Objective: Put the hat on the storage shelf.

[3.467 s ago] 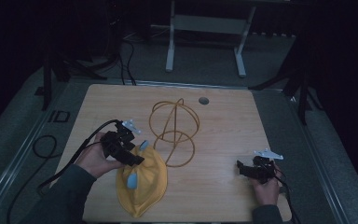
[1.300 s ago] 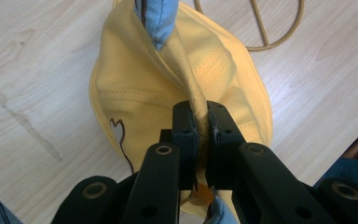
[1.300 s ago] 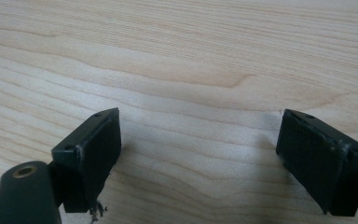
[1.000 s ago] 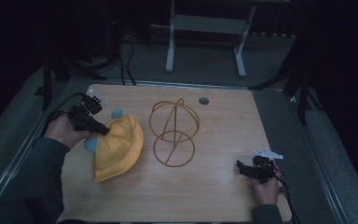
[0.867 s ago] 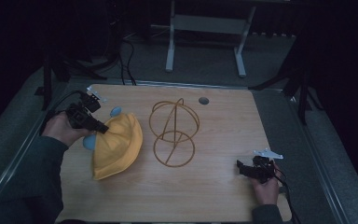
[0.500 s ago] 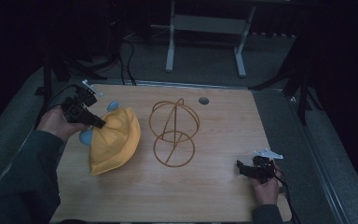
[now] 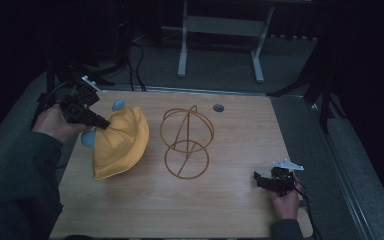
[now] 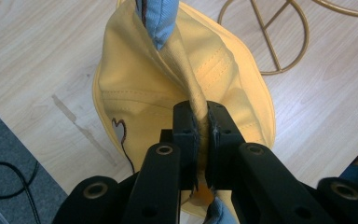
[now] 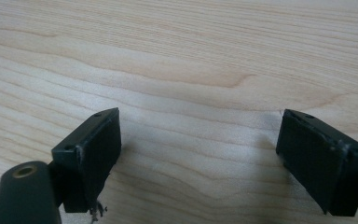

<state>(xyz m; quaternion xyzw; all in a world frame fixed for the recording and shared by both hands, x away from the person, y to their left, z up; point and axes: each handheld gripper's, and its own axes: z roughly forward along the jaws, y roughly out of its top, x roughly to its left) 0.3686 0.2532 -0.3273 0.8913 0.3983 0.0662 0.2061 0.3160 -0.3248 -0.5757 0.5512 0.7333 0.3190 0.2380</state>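
Yellow hat (image 7: 119,144), blue-lined: at the worktop's (image 7: 230,210) left side, one edge lifted, far edge resting on the wood, just left of gold wire stand (image 7: 186,142). Left gripper (image 8: 200,125): fingers clamped on a fold of hat fabric. Right gripper (image 9: 198,154): fingers wide apart, holding nothing, low over bare wood near the right front corner

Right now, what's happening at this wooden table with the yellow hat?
A person holds a gripper in each hand. The left gripper is clamped on a fold of the yellow cloth hat, lifting its edge off the wooden table beside a gold wire hat stand. The right gripper rests open near the table's corner, holding nothing.
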